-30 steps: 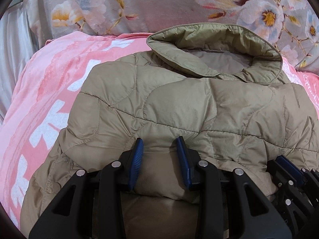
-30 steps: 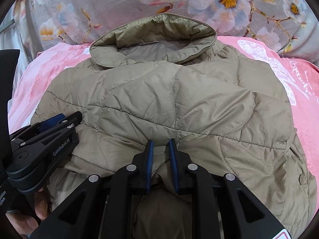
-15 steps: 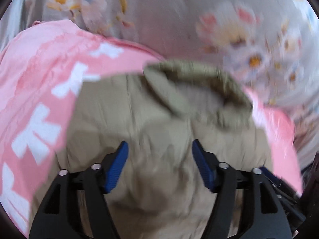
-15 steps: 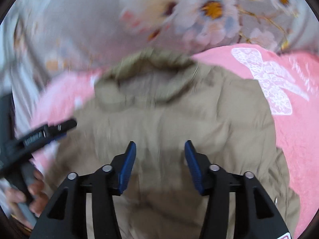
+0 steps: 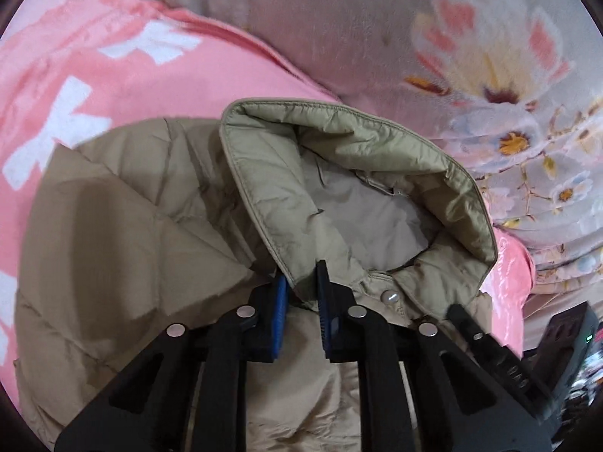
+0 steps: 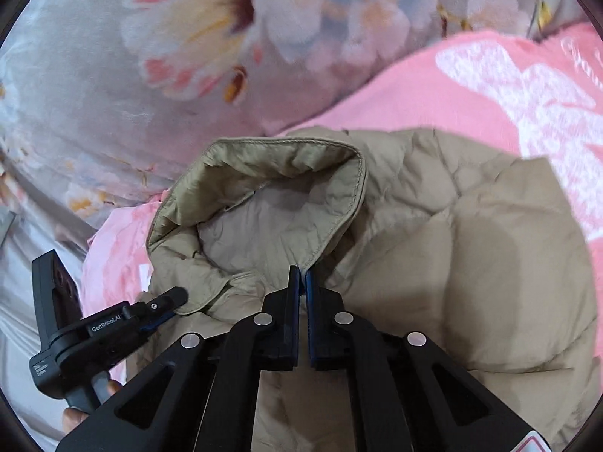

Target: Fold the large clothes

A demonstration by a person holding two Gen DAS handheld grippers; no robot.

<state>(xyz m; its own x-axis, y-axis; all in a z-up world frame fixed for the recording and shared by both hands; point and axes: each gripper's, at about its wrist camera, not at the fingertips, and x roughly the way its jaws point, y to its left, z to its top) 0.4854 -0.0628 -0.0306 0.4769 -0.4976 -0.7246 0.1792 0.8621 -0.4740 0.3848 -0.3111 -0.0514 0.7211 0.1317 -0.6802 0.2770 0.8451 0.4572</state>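
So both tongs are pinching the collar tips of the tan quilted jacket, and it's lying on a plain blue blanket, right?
Not quite. The blanket is pink with white shapes, not plain blue; the left wrist view shows it. The rest holds: the left tongs and right tongs each pinch a collar tip of the tan quilted jacket.

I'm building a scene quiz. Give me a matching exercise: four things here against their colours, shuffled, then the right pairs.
Things:
1. collar
2. blanket
3. floral cover
4. snap button

Colours:
a. pink with white shapes
b. pearly, shiny
c. olive
d. grey with flowers

Pairs: 1-c, 2-a, 3-d, 4-b
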